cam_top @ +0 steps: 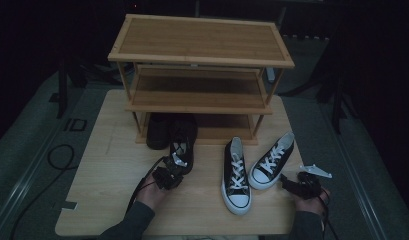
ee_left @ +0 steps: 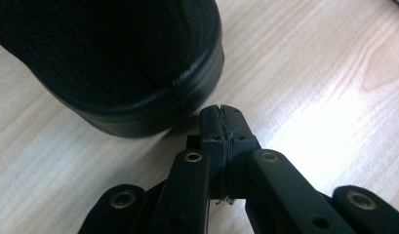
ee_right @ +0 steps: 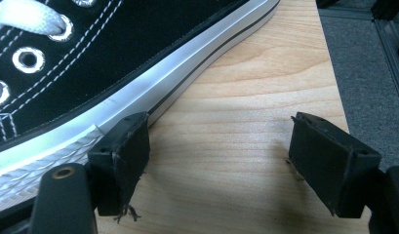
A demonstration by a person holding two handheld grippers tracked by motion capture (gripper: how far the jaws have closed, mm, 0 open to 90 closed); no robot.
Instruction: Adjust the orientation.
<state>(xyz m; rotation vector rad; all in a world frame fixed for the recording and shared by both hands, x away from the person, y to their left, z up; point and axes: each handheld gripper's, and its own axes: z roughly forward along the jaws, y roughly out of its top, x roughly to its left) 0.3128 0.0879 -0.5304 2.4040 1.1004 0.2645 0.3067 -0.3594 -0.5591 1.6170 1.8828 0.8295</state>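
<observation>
1. Wooden 3-tier shoe rack (cam_top: 199, 65) at back of desk (cam_top: 107, 170).
2. Black shoe (cam_top: 158, 131) on bottom tier; 2nd black shoe (cam_top: 184, 142) half out, heel twd person.
3. Left gripper (cam_top: 167, 176) at that heel, hand (cam_top: 153, 192) behind it.
4. Two black-white sneakers: one (cam_top: 236, 176) centre-right, other (cam_top: 272, 160) angled beside it.
5. Right gripper (cam_top: 292, 186) just by angled sneaker's toe.

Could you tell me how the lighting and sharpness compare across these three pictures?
High view: dim and soft, the surroundings nearly black, the wooden rack and table muted. Left gripper view: bright, with glare on the wood at right; the black shoe is dark, though its weave reads, and the shut left gripper is sharp. Right gripper view: evenly lit and crisp; the sneaker shows stitching, and the open right gripper casts soft shadows.
</observation>
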